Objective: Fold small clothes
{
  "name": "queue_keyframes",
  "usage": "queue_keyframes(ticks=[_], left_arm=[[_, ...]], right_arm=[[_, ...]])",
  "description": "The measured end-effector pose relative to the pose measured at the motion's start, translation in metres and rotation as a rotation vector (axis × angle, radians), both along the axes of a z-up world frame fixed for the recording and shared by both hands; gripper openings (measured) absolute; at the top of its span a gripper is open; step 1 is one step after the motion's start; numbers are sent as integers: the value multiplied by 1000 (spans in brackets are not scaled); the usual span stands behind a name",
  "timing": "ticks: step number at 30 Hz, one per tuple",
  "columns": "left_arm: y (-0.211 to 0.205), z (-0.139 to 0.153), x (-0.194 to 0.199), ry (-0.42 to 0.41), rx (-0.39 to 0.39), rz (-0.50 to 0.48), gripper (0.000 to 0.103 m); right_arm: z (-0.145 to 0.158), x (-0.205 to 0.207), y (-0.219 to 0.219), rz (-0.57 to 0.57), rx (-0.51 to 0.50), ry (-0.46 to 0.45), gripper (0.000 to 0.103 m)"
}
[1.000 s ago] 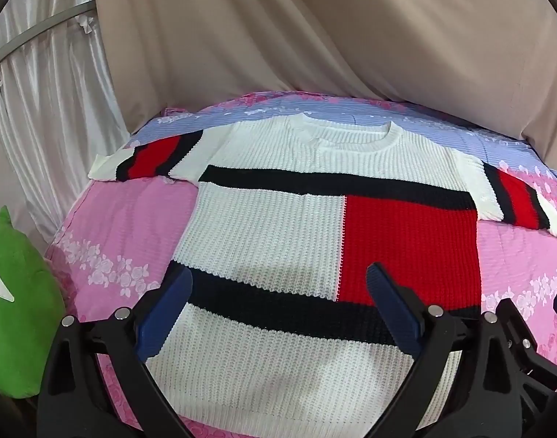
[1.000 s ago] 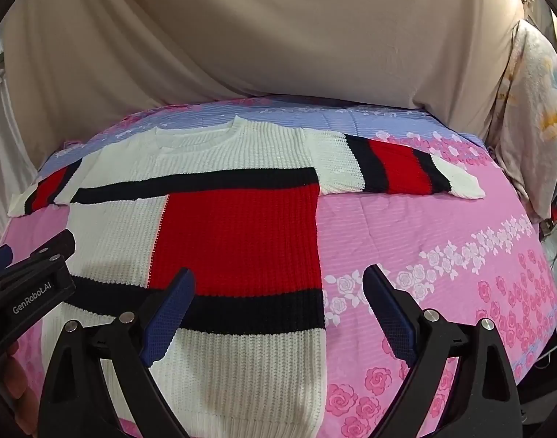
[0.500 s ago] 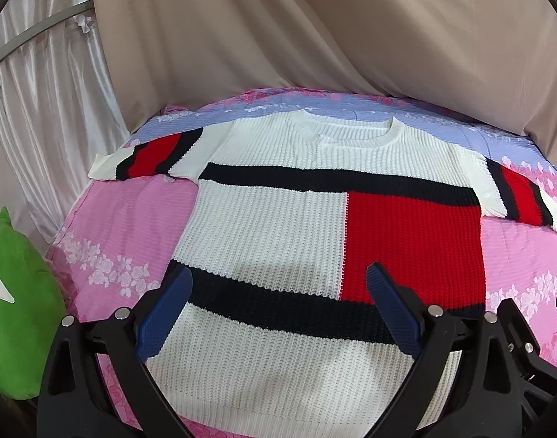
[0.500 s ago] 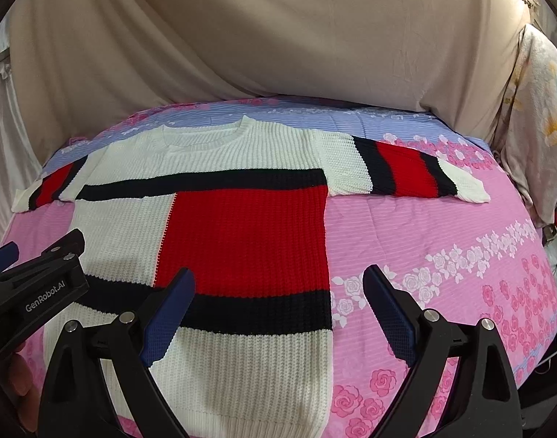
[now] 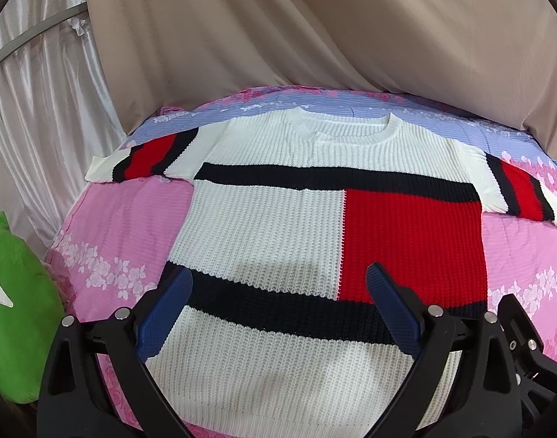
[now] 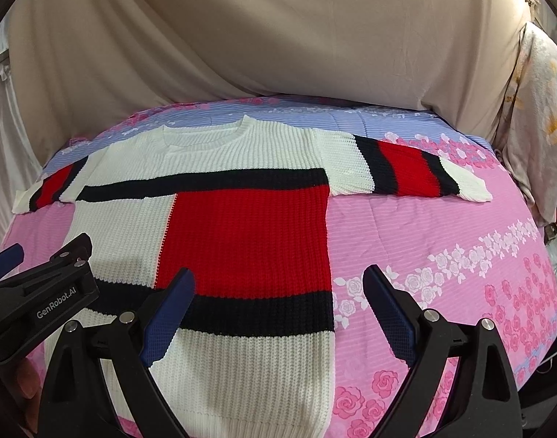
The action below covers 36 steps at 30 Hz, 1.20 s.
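Note:
A knit sweater (image 5: 278,226) in white, red and black lies flat and face up on the pink bedspread, both short sleeves spread sideways. My left gripper (image 5: 278,281) hovers open above its lower white and black bands, holding nothing. In the right wrist view the same sweater (image 6: 241,226) fills the left and middle, its right sleeve (image 6: 406,175) stretched toward the right. My right gripper (image 6: 278,281) stands open above the sweater's lower right edge, empty. The left gripper's black body (image 6: 41,303) shows at the left edge there.
The bed cover (image 6: 442,248) is pink with rose prints, with a lilac striped band at the far side. Beige drapes (image 5: 351,36) hang behind the bed. A green plush pillow (image 5: 19,310) sits at the bed's left. A pale floral cloth (image 6: 534,109) hangs at the right.
Both grippers have drifted slightly; the sweater sits a little lower and more to the right in each view. Both grippers stay open and the sweater lies unmoved.

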<state>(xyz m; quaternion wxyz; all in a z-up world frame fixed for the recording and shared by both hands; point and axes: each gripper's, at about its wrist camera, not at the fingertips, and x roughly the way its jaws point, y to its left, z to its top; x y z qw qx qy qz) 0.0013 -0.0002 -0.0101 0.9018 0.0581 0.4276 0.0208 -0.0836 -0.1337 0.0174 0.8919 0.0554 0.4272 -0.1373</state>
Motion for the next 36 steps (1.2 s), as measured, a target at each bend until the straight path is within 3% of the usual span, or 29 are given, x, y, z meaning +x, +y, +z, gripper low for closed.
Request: queue_keyframes(ticks=[36], left_arm=[[-7,-2,8,6,8,-14,94]], right_arm=[[0,5,-2,9,3,3,91]])
